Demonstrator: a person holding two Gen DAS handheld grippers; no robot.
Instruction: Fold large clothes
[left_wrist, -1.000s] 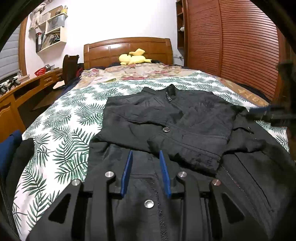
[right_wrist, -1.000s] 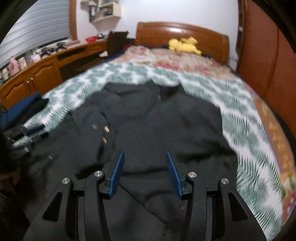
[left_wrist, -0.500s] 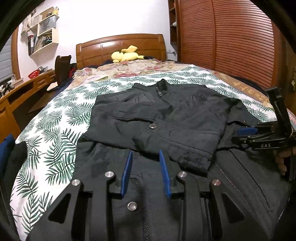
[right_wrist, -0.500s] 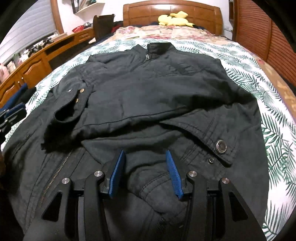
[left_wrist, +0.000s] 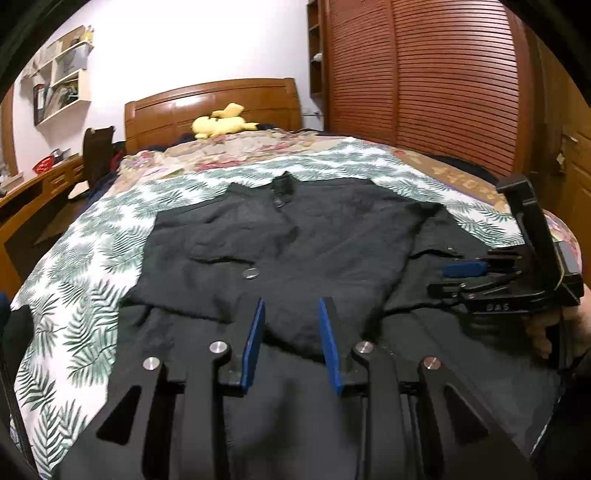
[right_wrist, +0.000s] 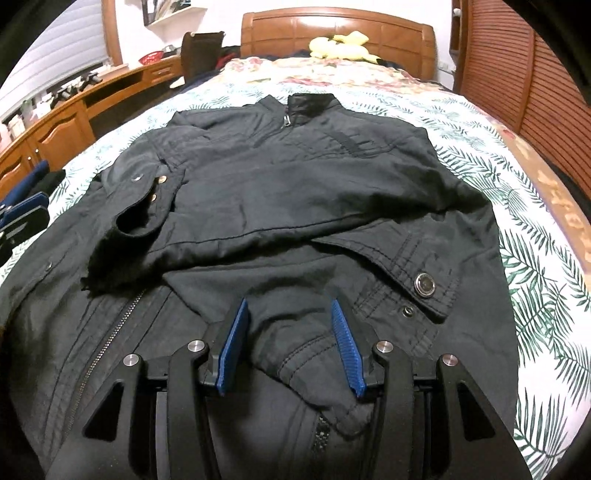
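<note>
Both grippers (left_wrist: 291, 306) (right_wrist: 290, 308) parted, empty | black jacket (right_wrist: 295, 192) spread beneath fingertips

Bed (right_wrist: 546, 266): bare leaf-print strips either side of black jacket (right_wrist: 295, 192). Far end: yellow plush toy (right_wrist: 343, 46) against headboard (right_wrist: 332, 26). Flanks: wooden tabletop (right_wrist: 74, 110) one side, slatted wardrobe doors (left_wrist: 443, 85) the other.
</note>
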